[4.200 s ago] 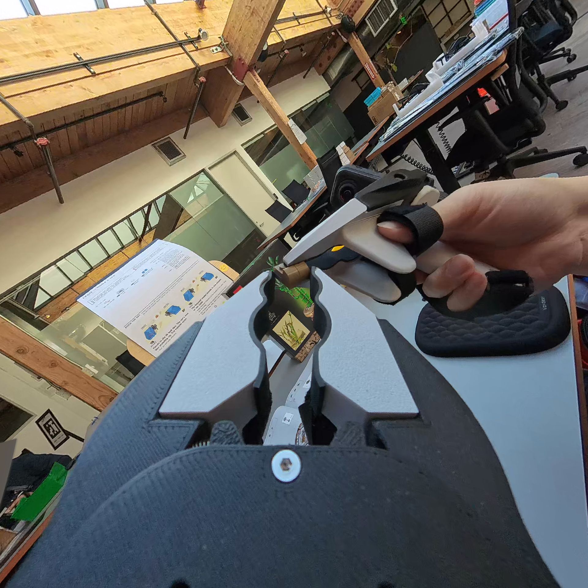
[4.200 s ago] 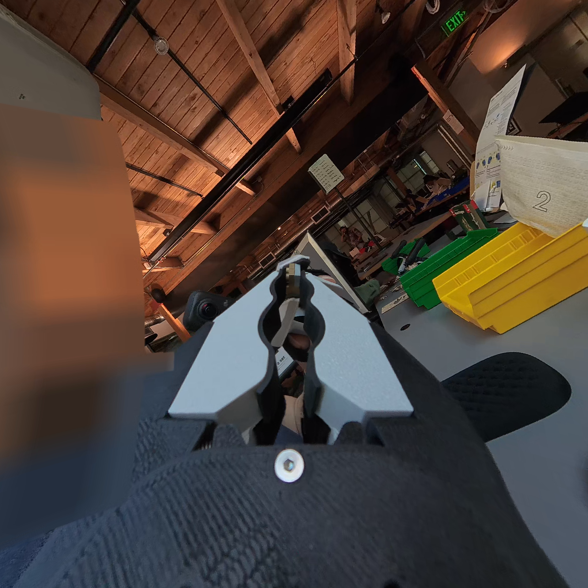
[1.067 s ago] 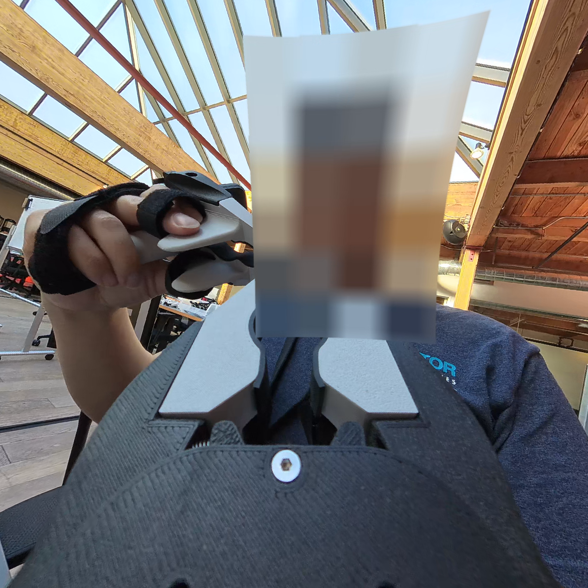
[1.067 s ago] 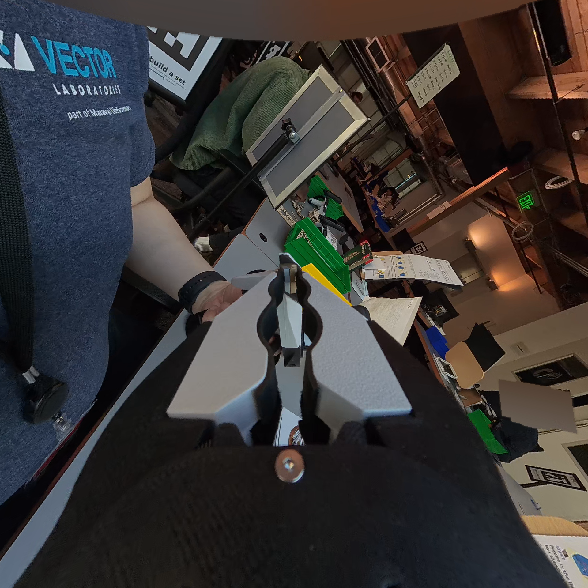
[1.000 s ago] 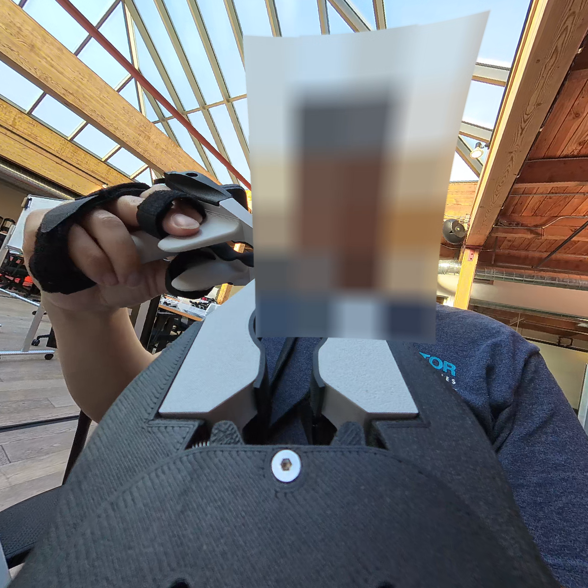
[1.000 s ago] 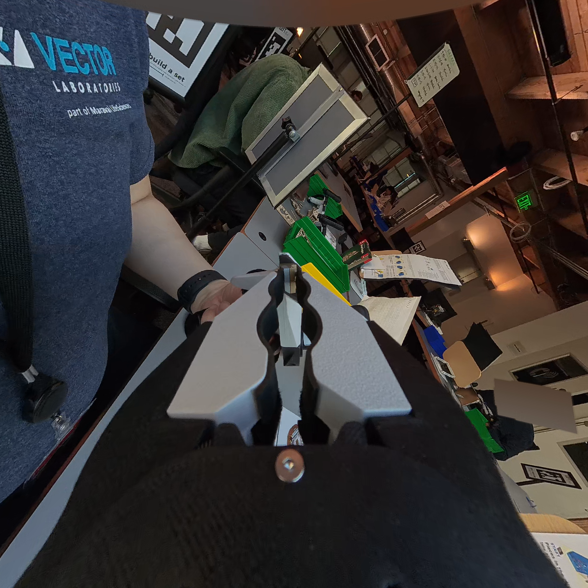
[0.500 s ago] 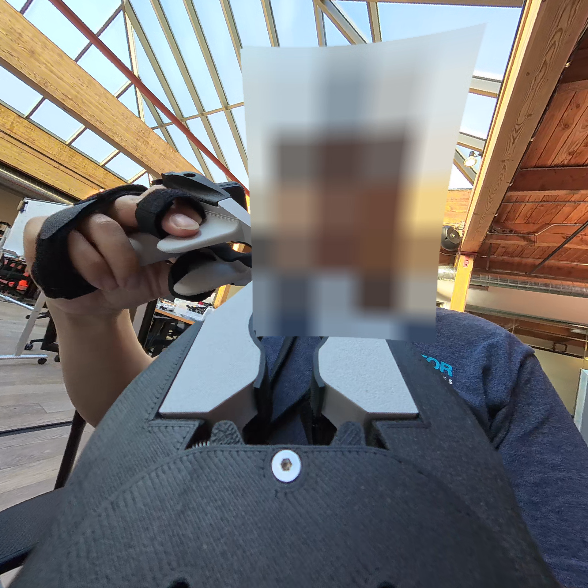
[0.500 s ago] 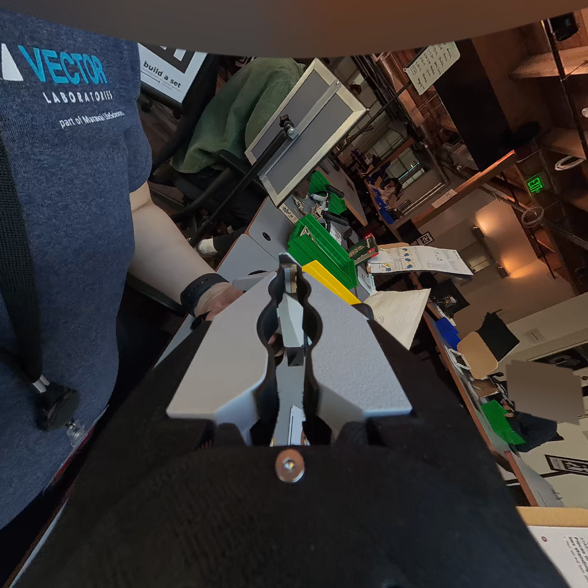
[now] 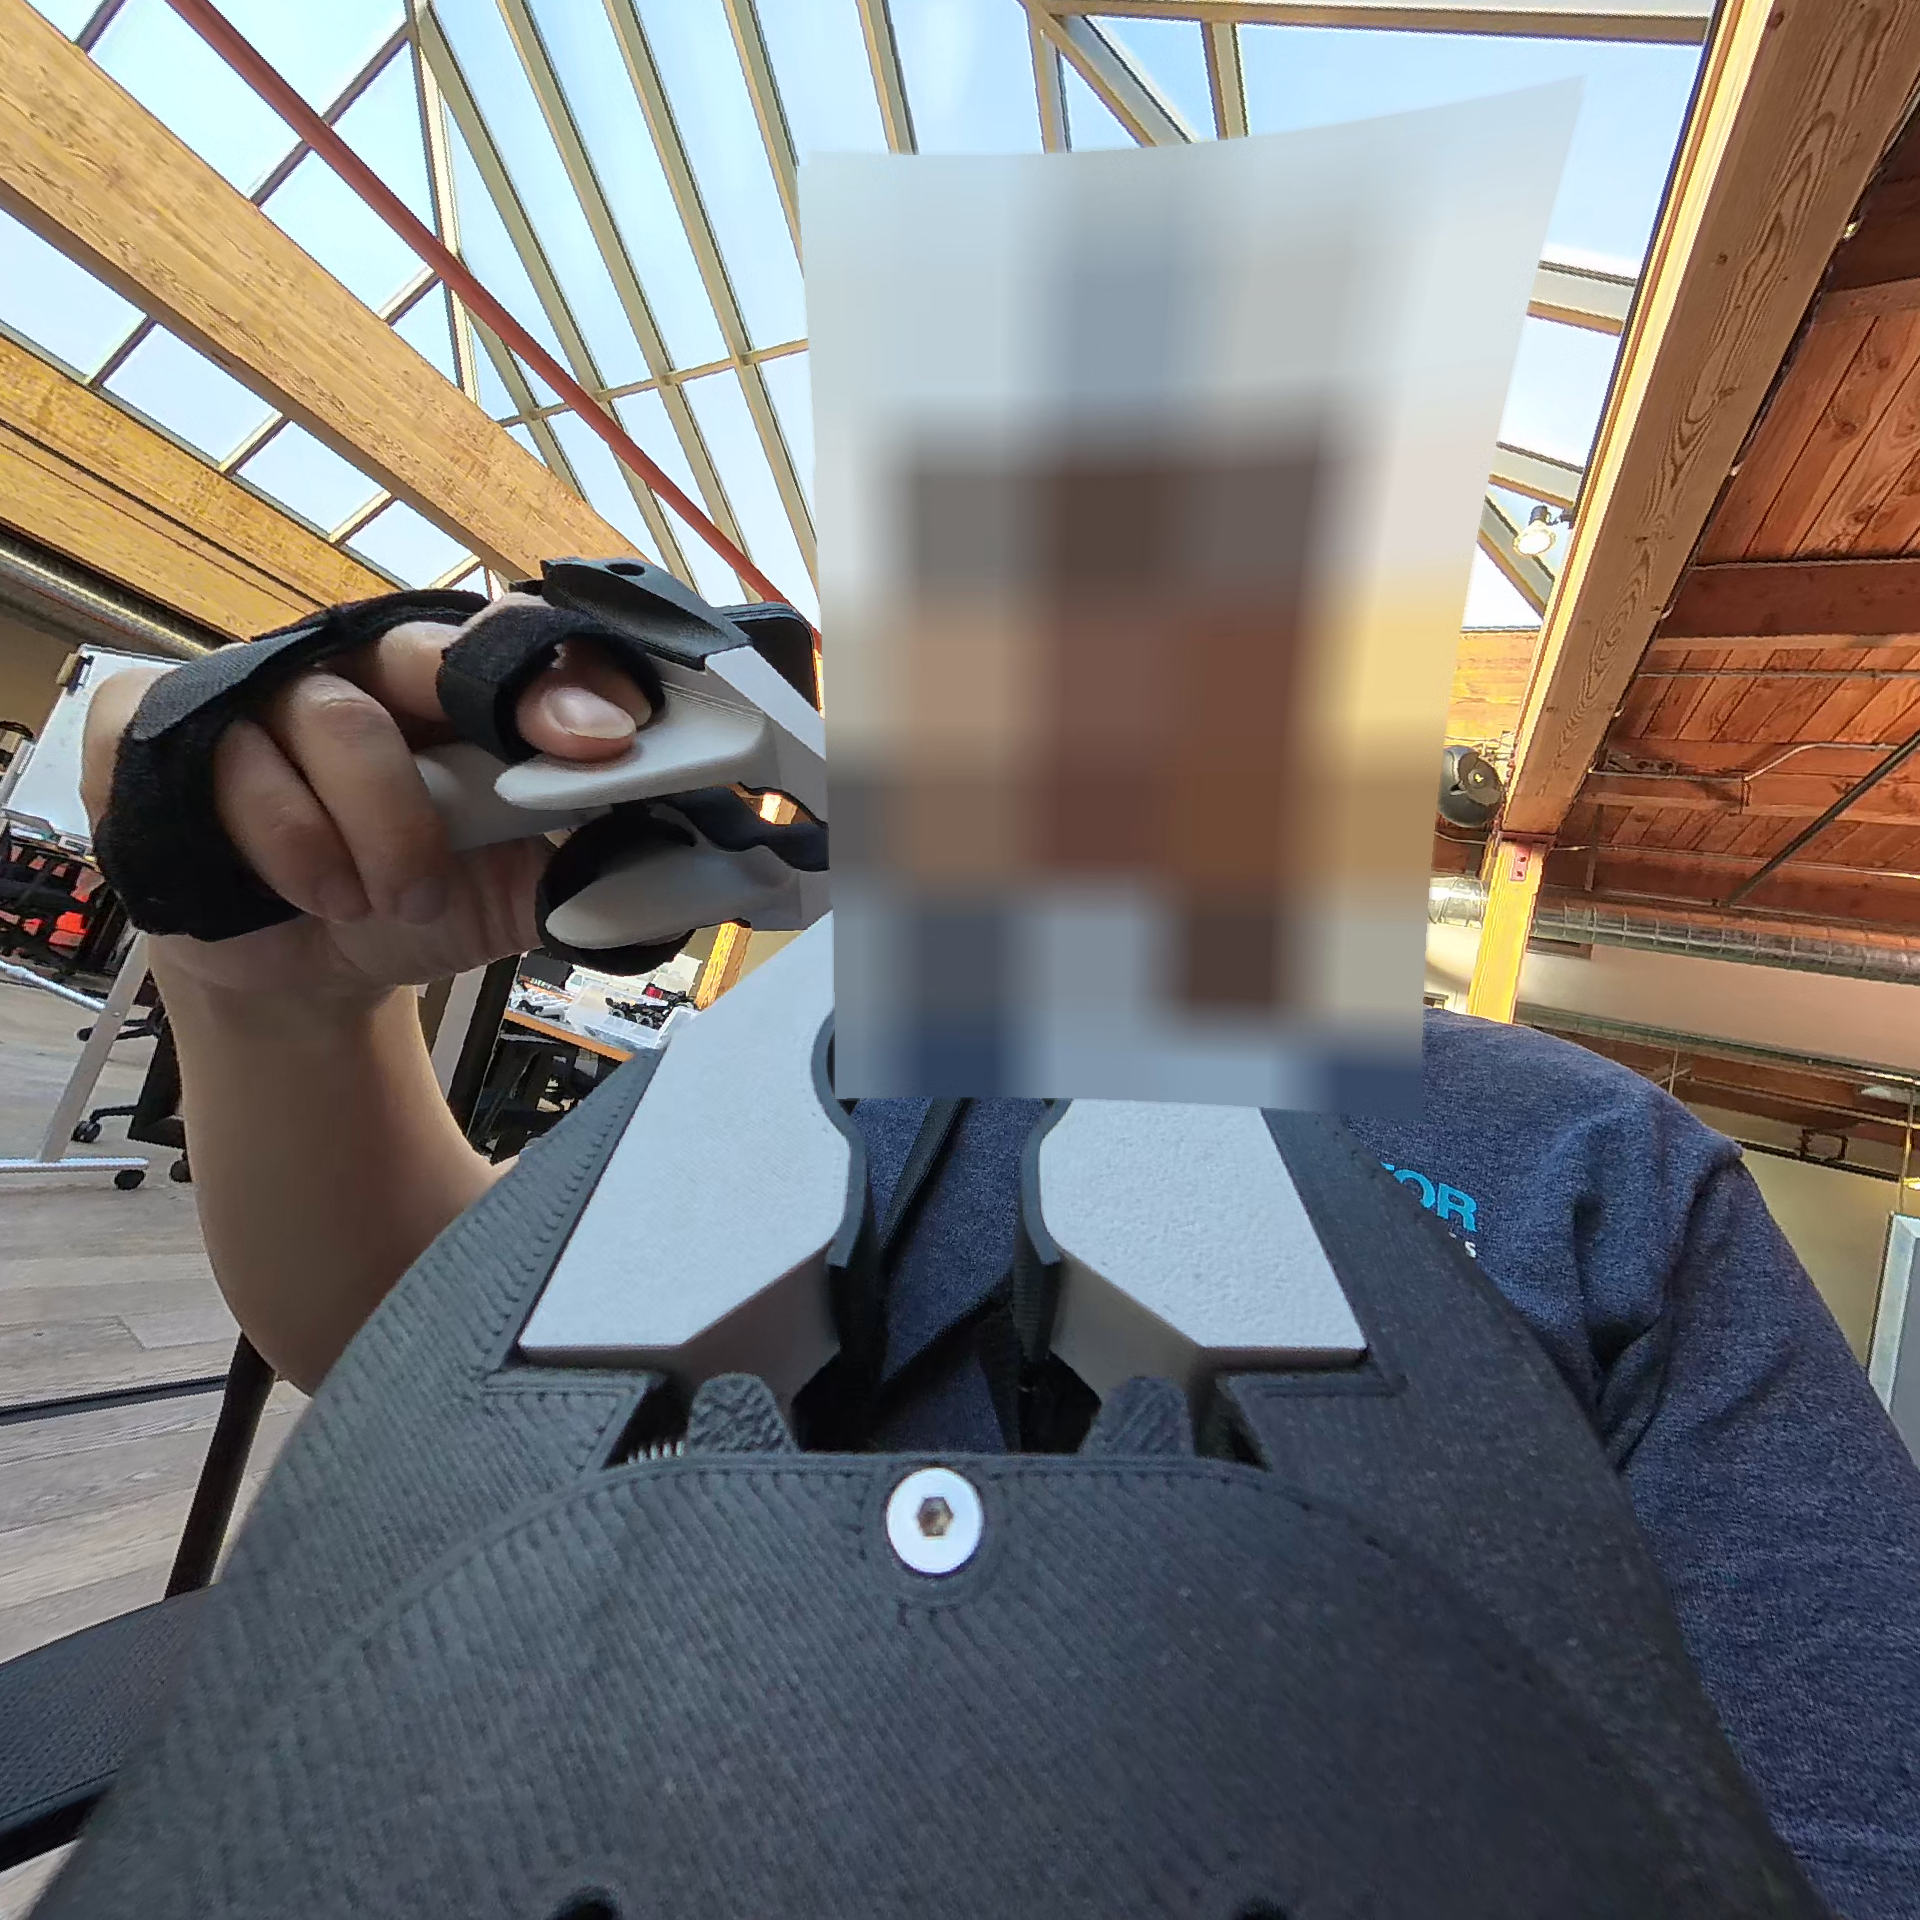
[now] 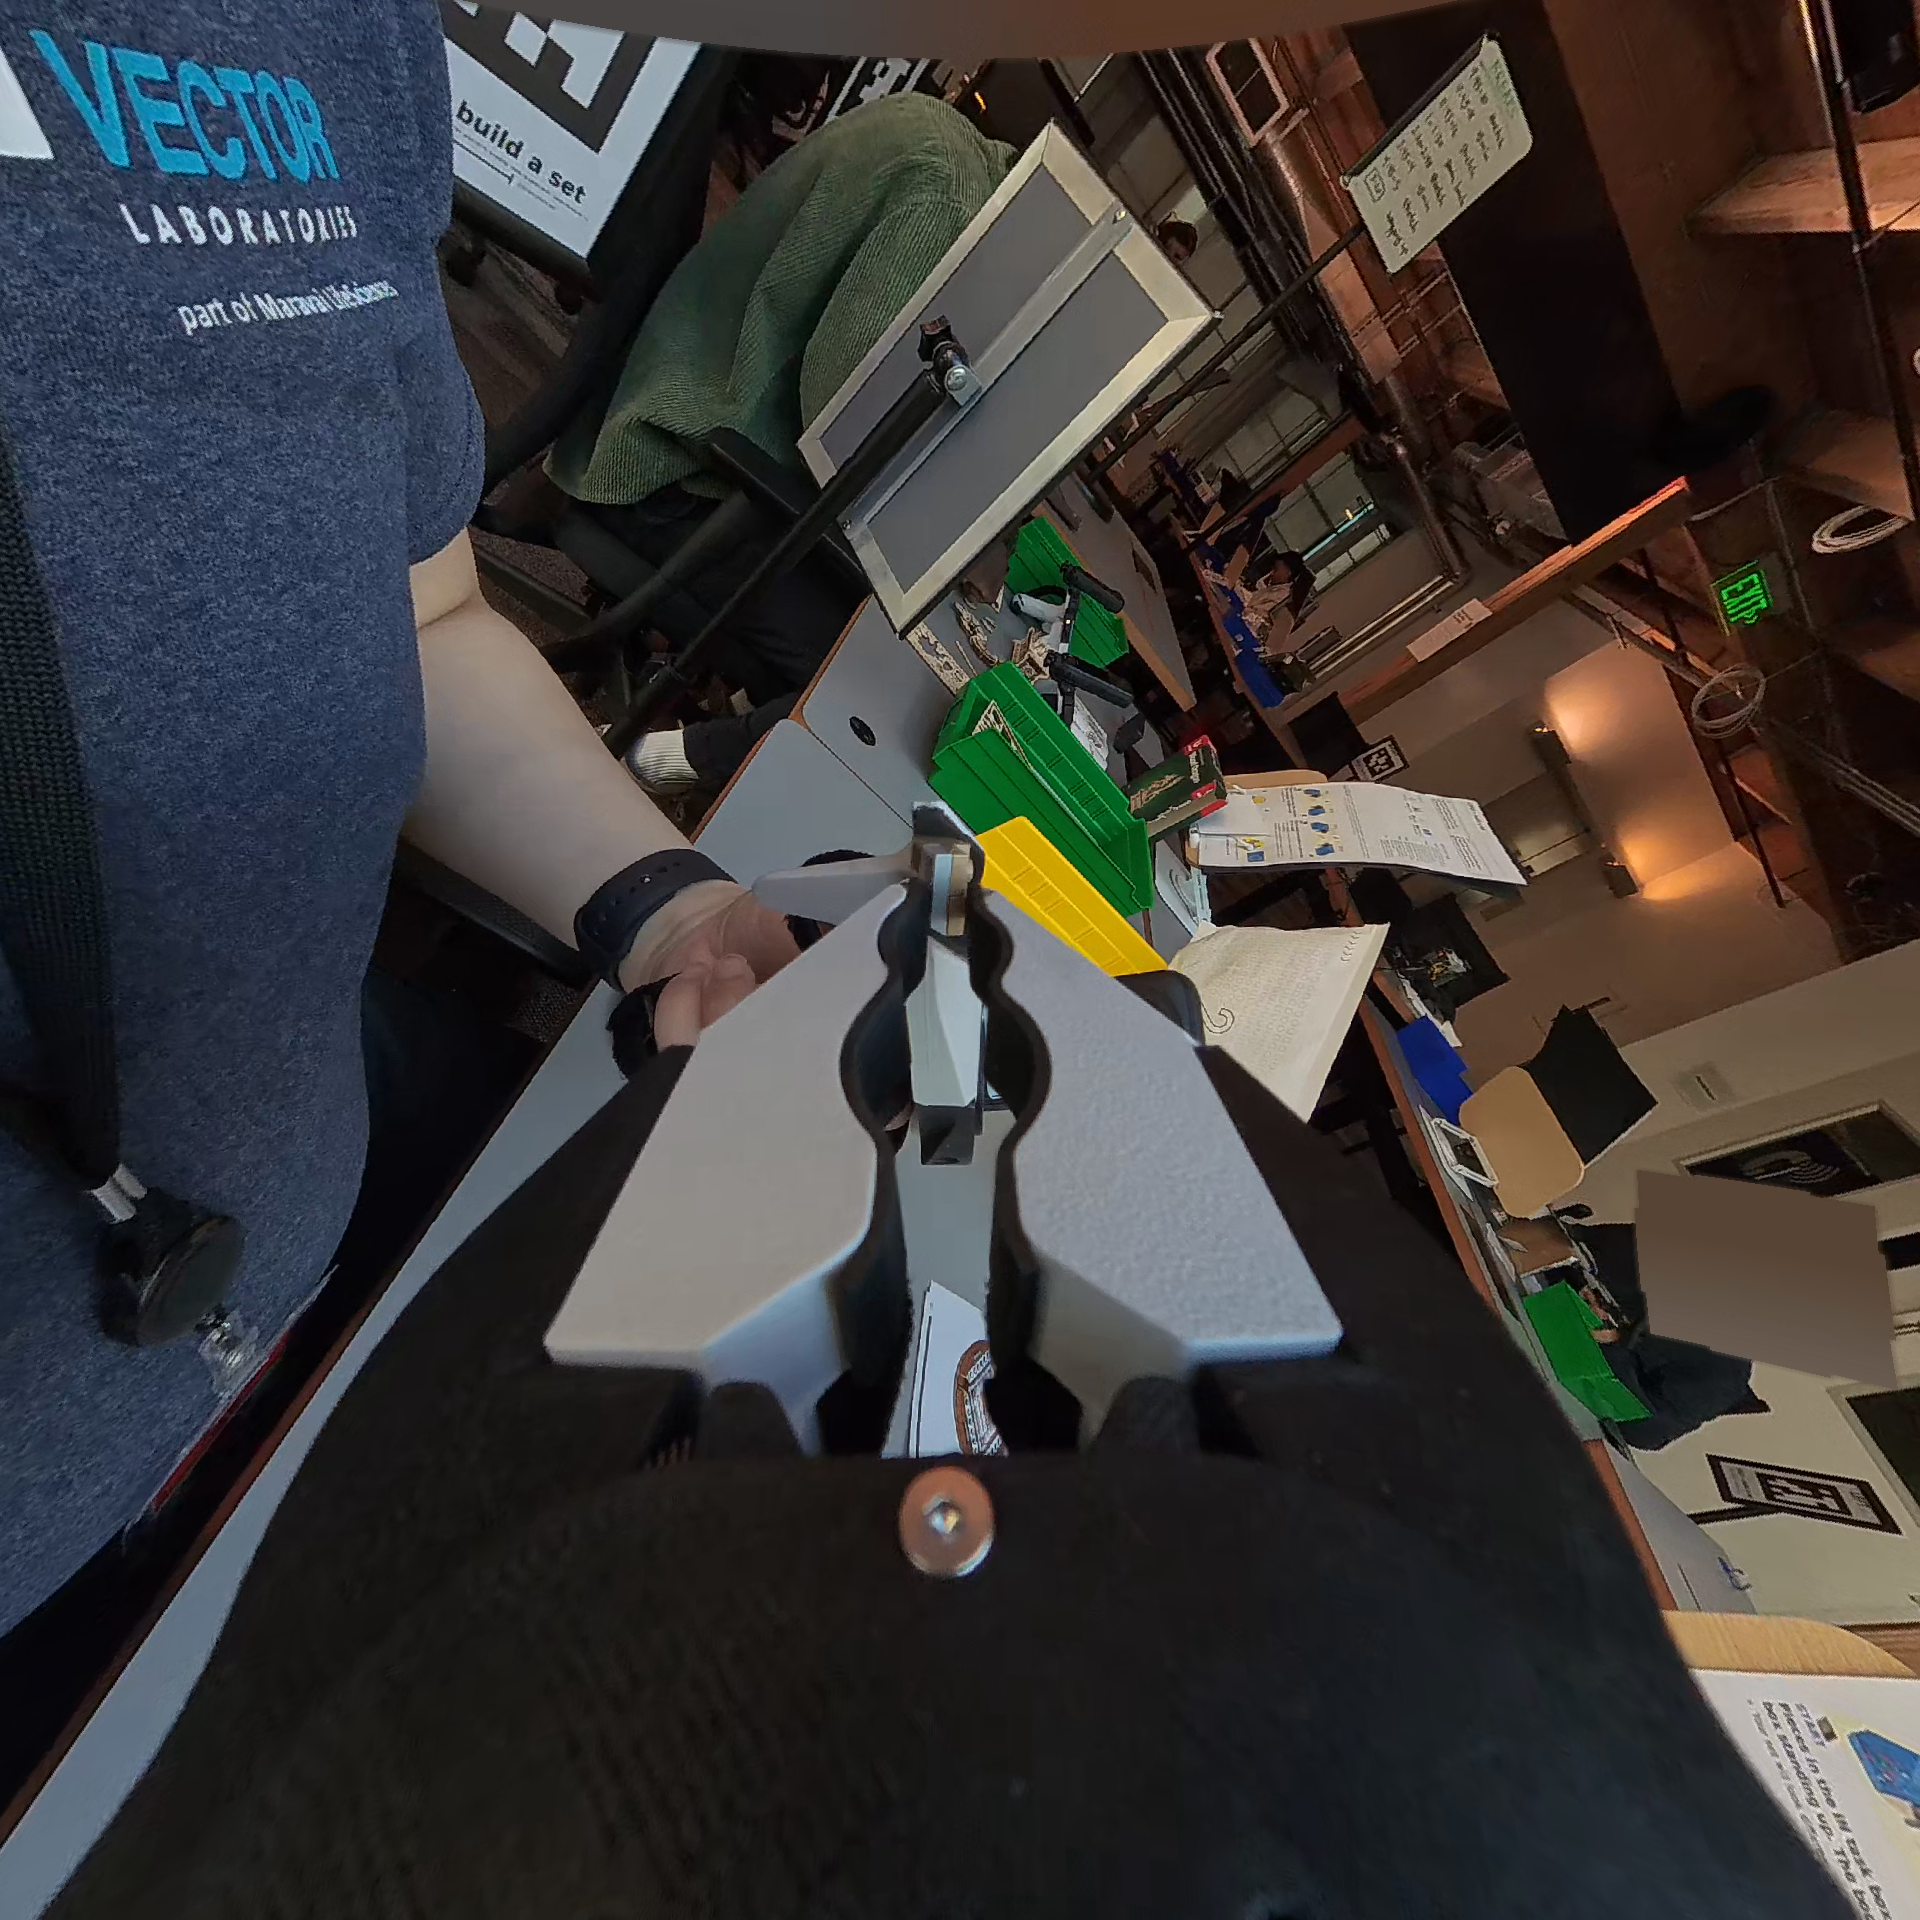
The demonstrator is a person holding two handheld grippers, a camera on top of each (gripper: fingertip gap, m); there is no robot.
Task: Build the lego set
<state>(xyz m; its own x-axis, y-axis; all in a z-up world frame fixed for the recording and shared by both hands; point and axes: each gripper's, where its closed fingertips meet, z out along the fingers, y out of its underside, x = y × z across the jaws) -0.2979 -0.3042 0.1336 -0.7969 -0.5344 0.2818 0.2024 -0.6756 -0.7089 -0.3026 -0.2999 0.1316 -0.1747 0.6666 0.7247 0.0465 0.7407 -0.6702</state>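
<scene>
My right gripper (image 10: 943, 883) is shut on a small tan and grey Lego piece (image 10: 943, 864) pinched at its tips. A grey-white part with a black end (image 10: 945, 1049) shows in the gap below; I cannot tell what it is. One grey finger of my left gripper (image 10: 831, 883) points at the piece from the left, held by a hand wearing a black watch (image 10: 644, 914). In the left wrist view, my left gripper's fingers (image 9: 727, 1195) point up at the person. Their tips are hidden by the mosaic patch. The right gripper's handle (image 9: 644, 748) comes in from the left in a strapped hand.
The person's blue shirt (image 9: 1558, 1351) is close in front of both grippers. On the grey table (image 10: 831, 810) behind stand a yellow bin (image 10: 1060, 894), green bins (image 10: 1039, 758), a paper bag (image 10: 1288, 987) and an instruction sheet (image 10: 1351, 831). A framed panel on a stand (image 10: 997, 343) rises beyond.
Since four seconds ago both grippers have swung from facing the table and ceiling to facing the person. Over the last second they only drifted slightly; the right gripper keeps the piece.
</scene>
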